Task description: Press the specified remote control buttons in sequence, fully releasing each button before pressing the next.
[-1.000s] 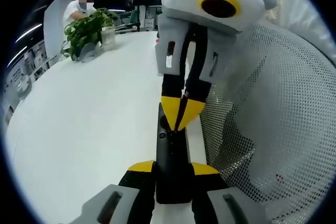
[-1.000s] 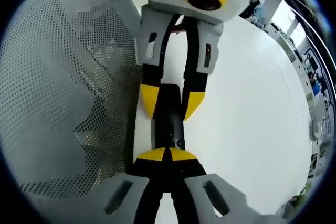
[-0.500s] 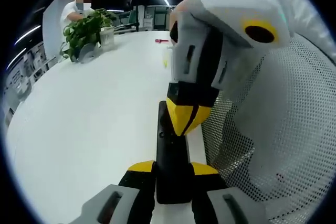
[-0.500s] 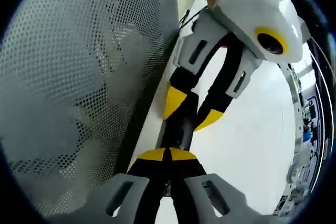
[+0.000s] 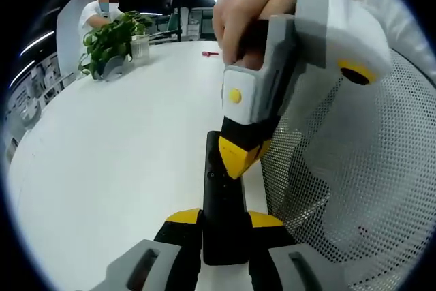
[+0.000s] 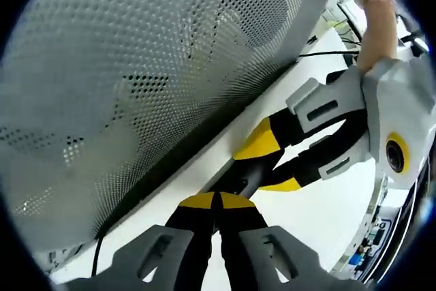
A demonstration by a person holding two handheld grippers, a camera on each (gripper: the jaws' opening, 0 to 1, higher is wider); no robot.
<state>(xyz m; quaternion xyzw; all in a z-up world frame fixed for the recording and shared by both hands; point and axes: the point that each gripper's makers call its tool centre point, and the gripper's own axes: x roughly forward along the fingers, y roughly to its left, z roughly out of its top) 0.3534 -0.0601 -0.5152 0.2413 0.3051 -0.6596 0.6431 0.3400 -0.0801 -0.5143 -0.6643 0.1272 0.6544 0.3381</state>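
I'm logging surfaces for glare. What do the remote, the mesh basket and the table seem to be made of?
Remote control: looks like black plastic, smooth with a dull sheen and moulded buttons.
Mesh basket: probably painted sheet metal, pale grey-white and matte, punched with regular round holes, though plastic can't be excluded.
Table: white, smooth and lightly glossy, likely laminate; the core is not visible.

Remote control (image 5: pixel 223 209) beside mesh basket (image 5: pixel 354 189)

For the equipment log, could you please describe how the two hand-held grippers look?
Both match: the right hand-held gripper and the left hand-held gripper have grey-white moulded bodies, black jaws and yellow tips. Each body carries slotted recesses.
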